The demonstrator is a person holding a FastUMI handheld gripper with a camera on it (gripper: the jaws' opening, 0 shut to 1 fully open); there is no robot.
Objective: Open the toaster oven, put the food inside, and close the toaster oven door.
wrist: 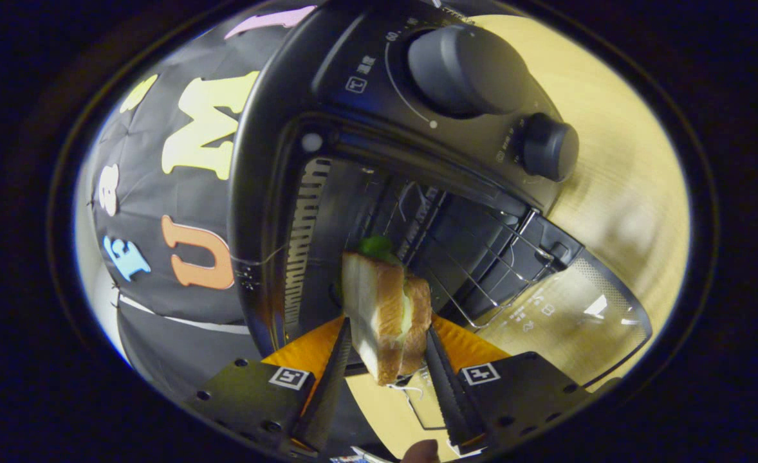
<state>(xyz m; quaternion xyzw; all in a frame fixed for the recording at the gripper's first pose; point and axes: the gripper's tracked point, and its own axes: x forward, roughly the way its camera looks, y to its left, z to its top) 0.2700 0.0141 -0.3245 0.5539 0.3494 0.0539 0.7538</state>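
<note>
The sandwich covers part of the toaster oven cavity behind it, so the floor of the cavity there cannot be seen. The green filling at the far end of the sandwich is too blurred to name. The gripper fingers press the sandwich from both sides, and their bases are cut off by the edge of the view. The small printed marks beside the two knobs and on the glass door are too small to read. The wooden table beyond the oven is blurred.
</note>
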